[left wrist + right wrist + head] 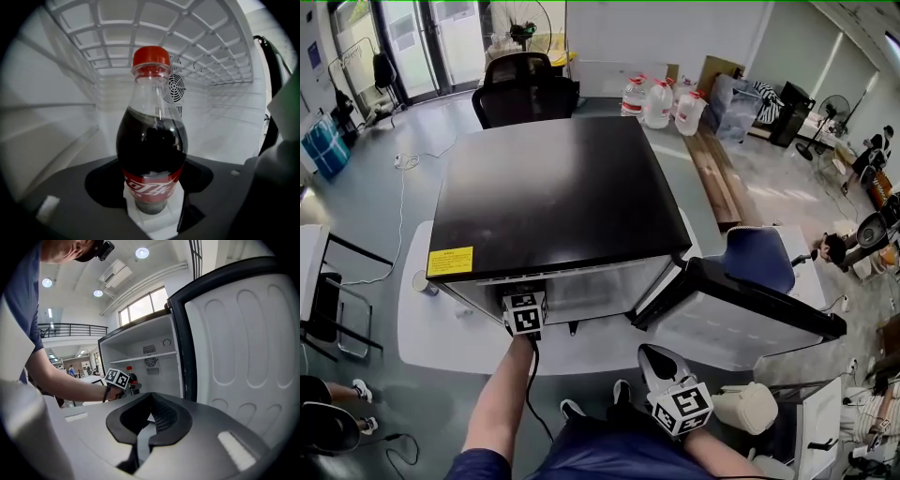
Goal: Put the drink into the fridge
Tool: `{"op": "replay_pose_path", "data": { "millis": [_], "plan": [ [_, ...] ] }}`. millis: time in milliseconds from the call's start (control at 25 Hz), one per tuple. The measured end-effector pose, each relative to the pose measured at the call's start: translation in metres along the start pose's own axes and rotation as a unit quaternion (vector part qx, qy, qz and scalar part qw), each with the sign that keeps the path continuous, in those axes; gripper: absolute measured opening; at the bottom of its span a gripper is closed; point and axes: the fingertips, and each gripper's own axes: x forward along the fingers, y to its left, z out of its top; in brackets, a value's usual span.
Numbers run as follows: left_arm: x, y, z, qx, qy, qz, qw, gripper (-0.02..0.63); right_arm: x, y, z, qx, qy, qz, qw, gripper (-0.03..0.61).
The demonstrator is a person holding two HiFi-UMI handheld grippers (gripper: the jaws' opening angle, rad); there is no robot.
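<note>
The drink is a cola bottle [152, 140] with a red cap and dark liquid. My left gripper [152, 208] is shut on its lower part and holds it upright inside the fridge, below a white wire shelf [154, 42]. The fan grille on the back wall shows behind it. In the head view only the left gripper's marker cube [525, 314] shows at the fridge opening. The black-topped fridge [553, 187] has its door [741, 319] swung open to the right. My right gripper [143, 439] is shut and empty, beside the door's inner face, and the bottle's cap [132, 378] shows from there.
The fridge stands on a white mat [422, 328]. Behind it are a black office chair [525, 89] and water jugs [661, 103]. Wooden planks [717, 173] lie at the right, with a blue seat [759, 258] beyond the door. A cable [401, 202] runs across the floor.
</note>
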Motion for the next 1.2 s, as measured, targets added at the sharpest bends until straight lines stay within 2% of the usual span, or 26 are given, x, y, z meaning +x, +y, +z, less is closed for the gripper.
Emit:
{"op": "replay_pose_path", "data": {
  "millis": [240,520,720,840,1040,1200],
  "plan": [
    [-0.004,-0.001,0.000,-0.009,0.007,0.000,0.9999,0.318,0.011,0.011,0.001,0.001,0.002,0.024,1.000,0.003],
    [-0.036,-0.012,-0.011,-0.047,0.000,-0.015,0.9988,0.318,0.024,0.013,-0.001,0.015,0.004,0.050,0.999,0.003],
    [-0.074,-0.019,-0.014,-0.067,-0.003,-0.031,0.9973,0.318,0.038,0.021,0.005,0.016,0.000,0.077,0.997,0.003],
    [-0.104,-0.019,-0.016,-0.079,-0.014,-0.037,0.9960,0.318,0.044,0.031,0.009,0.009,-0.003,0.097,0.995,0.004],
    [-0.150,-0.028,-0.015,-0.104,-0.044,-0.071,0.9910,0.312,0.056,0.042,0.016,-0.010,-0.009,0.131,0.991,0.003],
    [-0.191,-0.040,0.007,-0.122,-0.090,-0.082,0.9851,0.215,0.064,0.044,0.040,-0.037,-0.036,0.143,0.988,0.004]
  ]
}}
